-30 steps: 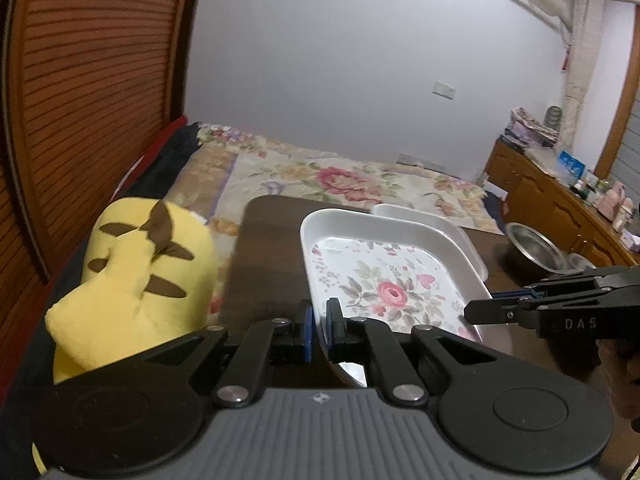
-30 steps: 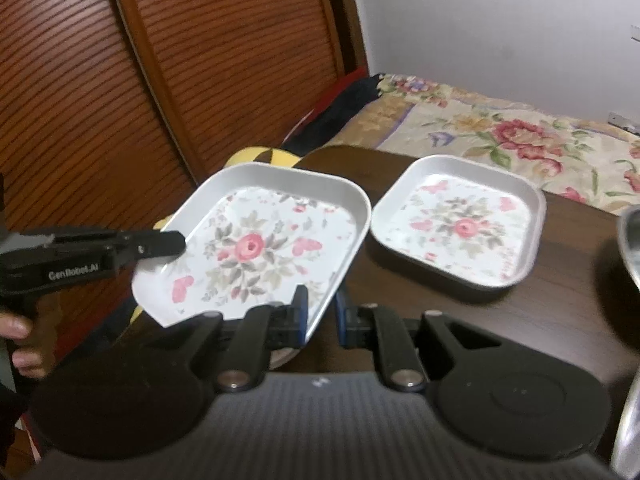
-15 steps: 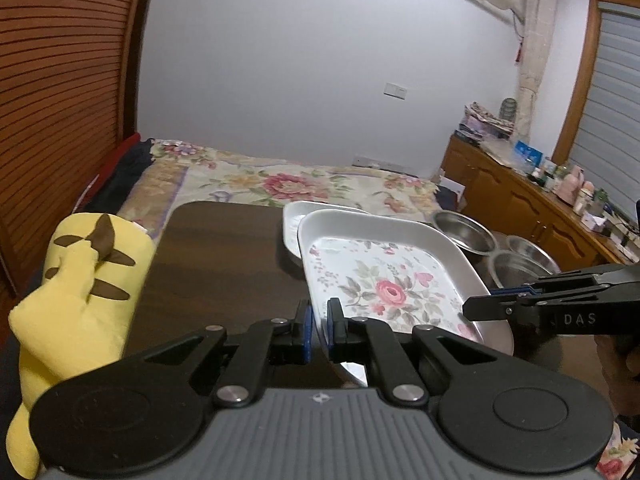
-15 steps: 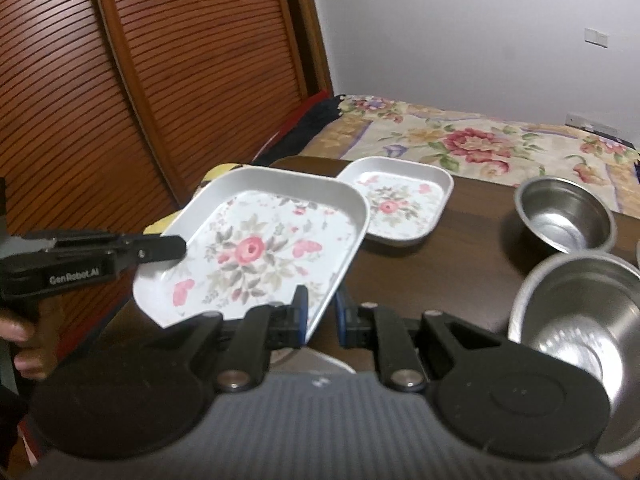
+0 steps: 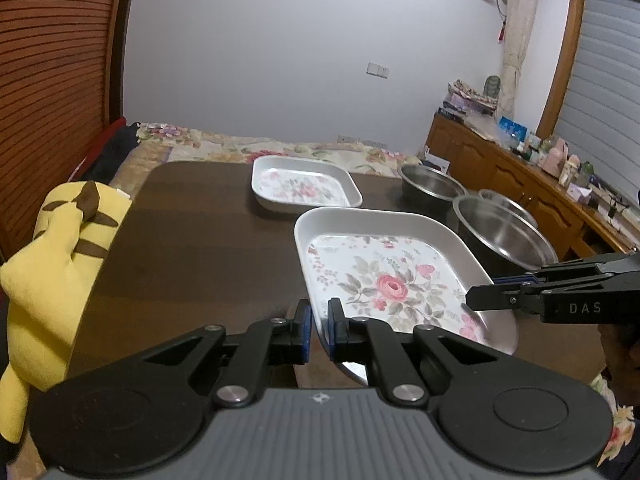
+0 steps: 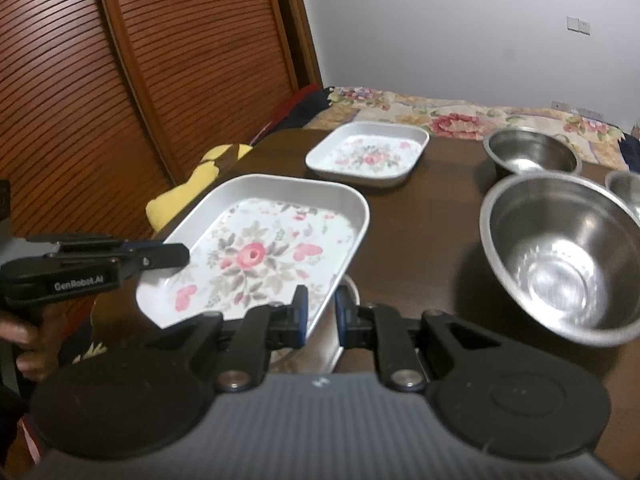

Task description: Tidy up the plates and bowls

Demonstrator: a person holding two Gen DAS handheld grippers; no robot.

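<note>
Left hand-held gripper [image 5: 318,330] and right hand-held gripper [image 6: 321,320] each pinch an opposite rim of the large floral plate [image 5: 384,276], held above the near counter [image 5: 192,248]. Beyond: large steel bowl [image 6: 560,256] to the right, small floral plate [image 6: 368,154] farther off, two more bowls behind. Advice: keep both grips level, matched in height; lower flat, clear of the bowl rim.

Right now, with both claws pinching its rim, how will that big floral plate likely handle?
The big floral plate looks rigid: it spans between the left claw and right claw without sagging. Its glossy rim is probably slippery under thin pinches. Held by one edge alone, it would likely tilt.
</note>
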